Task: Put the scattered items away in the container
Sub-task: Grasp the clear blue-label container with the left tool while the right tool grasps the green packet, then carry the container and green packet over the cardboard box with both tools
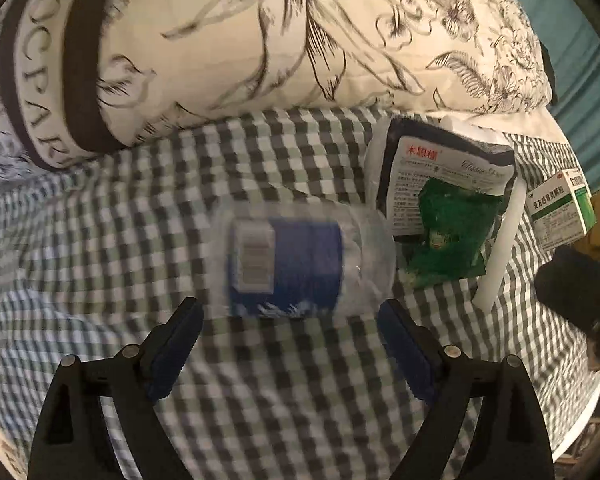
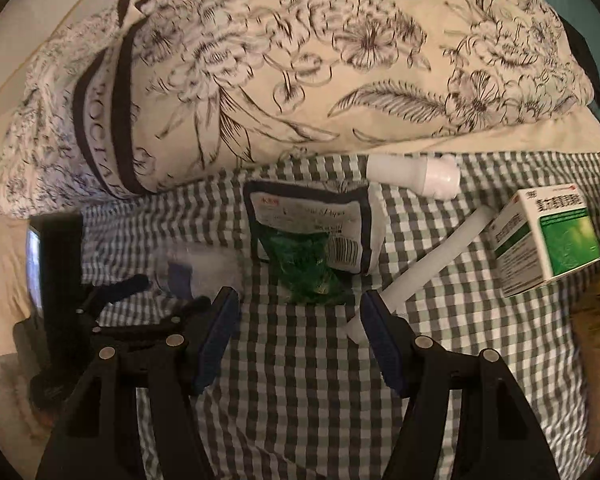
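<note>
A clear plastic bottle with a blue label [image 1: 296, 260] lies on the checked cloth, just ahead of my open left gripper [image 1: 290, 316]; it shows dimly in the right wrist view [image 2: 196, 268]. A dark packet with a white label [image 1: 444, 184] [image 2: 312, 220] lies to its right, with a green packet [image 1: 448, 236] [image 2: 308, 272] on top. A white tube [image 1: 500, 248] [image 2: 424, 268] lies beside them, near my open right gripper [image 2: 298, 300]. A green and white medicine box [image 1: 564, 208] [image 2: 544, 240] sits at the right. A white bottle [image 2: 416, 176] lies near the pillow. No container is in view.
A large flower-printed pillow [image 1: 260, 48] [image 2: 300, 60] fills the back. The green checked cloth [image 1: 100, 240] [image 2: 300, 380] covers the surface. The left gripper's body [image 2: 100, 312] sits at the left of the right wrist view. The cloth's edge drops off at the right.
</note>
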Demonstrator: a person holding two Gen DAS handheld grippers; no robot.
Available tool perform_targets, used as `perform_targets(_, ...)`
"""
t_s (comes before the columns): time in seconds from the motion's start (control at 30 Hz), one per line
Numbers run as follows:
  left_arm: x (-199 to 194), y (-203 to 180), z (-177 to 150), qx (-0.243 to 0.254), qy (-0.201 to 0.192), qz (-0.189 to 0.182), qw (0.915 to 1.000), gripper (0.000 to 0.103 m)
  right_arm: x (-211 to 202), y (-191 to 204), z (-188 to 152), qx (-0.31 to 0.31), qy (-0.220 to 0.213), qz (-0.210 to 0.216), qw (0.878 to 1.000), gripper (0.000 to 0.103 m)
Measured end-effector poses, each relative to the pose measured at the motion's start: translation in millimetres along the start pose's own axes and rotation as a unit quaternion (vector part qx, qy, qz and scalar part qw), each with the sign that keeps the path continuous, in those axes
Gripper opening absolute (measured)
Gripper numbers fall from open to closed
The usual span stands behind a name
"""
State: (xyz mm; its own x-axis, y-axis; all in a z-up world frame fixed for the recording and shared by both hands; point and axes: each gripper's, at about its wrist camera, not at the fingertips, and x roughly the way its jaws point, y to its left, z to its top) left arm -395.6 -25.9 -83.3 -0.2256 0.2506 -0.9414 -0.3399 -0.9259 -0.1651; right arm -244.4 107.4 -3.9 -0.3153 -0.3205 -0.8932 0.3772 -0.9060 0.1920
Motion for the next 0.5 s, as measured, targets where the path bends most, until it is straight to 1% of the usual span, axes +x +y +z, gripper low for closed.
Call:
perform_targets(0.07, 10, -3, 0, 0.002, 0.009, 0.002, 1.0000, 0.092, 10, 1, 1, 0.002, 0.004, -0.007, 1.000, 0.063)
perform_targets(0.17, 22, -4, 1, 0.013, 0.013, 0.005, 0.9998, 0.092, 21, 0, 2, 0.007, 0.008, -0.014, 1.000, 0.063)
perform_targets(0.23, 27, 0, 4, 0.004, 0.017, 0.003, 0.9998, 0.092, 29, 0, 3, 0.011, 0.011, -0.019, 1.000, 0.063)
perform_targets(0.37, 29, 9, 11, -0.006, 0.005, -0.005, 1.0000, 0.092, 45, 1, 4, 0.014, 0.018, -0.024, 0.999, 0.063)
perform_targets(0.5, 30, 15, 15, 0.014, -0.004, 0.002, 0.9999, 0.091, 61, 4, 7, 0.024, 0.025, -0.024, 0.999, 0.063)
